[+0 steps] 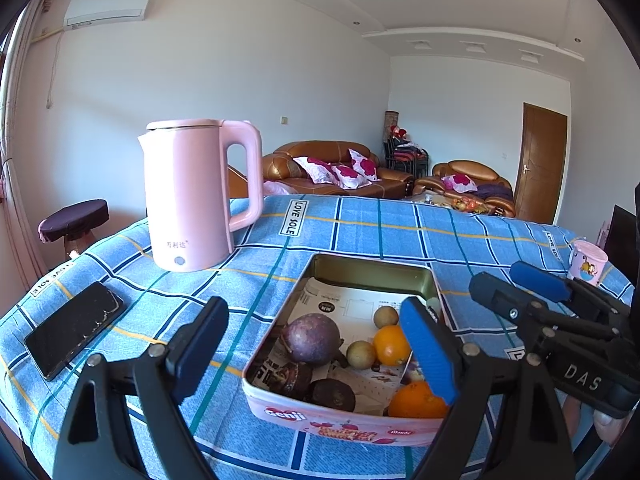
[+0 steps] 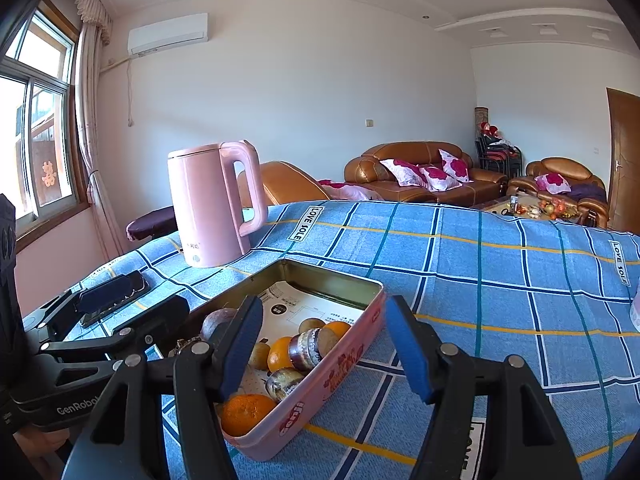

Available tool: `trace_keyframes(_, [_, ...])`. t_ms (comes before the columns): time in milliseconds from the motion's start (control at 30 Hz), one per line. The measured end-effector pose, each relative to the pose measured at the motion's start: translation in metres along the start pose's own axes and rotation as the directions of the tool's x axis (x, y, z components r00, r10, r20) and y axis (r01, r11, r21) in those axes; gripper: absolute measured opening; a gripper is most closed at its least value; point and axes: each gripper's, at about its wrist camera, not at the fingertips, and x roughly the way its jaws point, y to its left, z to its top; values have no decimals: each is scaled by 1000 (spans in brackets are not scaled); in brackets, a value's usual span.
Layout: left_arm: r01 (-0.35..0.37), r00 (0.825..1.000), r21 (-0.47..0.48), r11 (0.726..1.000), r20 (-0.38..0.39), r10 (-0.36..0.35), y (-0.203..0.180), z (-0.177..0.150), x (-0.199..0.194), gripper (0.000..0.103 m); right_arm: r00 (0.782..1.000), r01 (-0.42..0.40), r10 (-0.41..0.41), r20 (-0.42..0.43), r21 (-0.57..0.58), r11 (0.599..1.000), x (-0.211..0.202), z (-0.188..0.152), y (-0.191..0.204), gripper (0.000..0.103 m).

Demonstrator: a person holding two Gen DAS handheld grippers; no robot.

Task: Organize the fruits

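A pink rectangular tin lined with printed paper lies on the blue checked tablecloth and holds the fruit: a large purple fruit, two oranges, small tan round fruits and dark ones. My left gripper is open and empty, its fingers straddling the tin's near left corner. The right gripper shows beside the tin on the right. In the right wrist view the tin lies low centre with an orange at its near end. My right gripper is open and empty, straddling the tin's right wall.
A pink electric kettle stands at the table's back left. A black phone lies at the left edge. A small pink cup stands at the far right. A stool and sofas lie beyond the table.
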Motion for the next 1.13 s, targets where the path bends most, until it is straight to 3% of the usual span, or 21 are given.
trace_keyframes(67, [-4,1000,2,1000,7,4,0,0,-1,96,1000,2,-2,3,2,1000,-1,0,-1,66])
trace_keyframes(333, [-6,999,6,1000,38,6,-1,4,-9,97,1000,17,-17,15,16,1000,-6,1,-9,66])
trace_keyframes(1133, [-23,999,29,999,32,22,-8,3,-9,103,1000,26,-26,3,8,1000,-12,-4,-16,66])
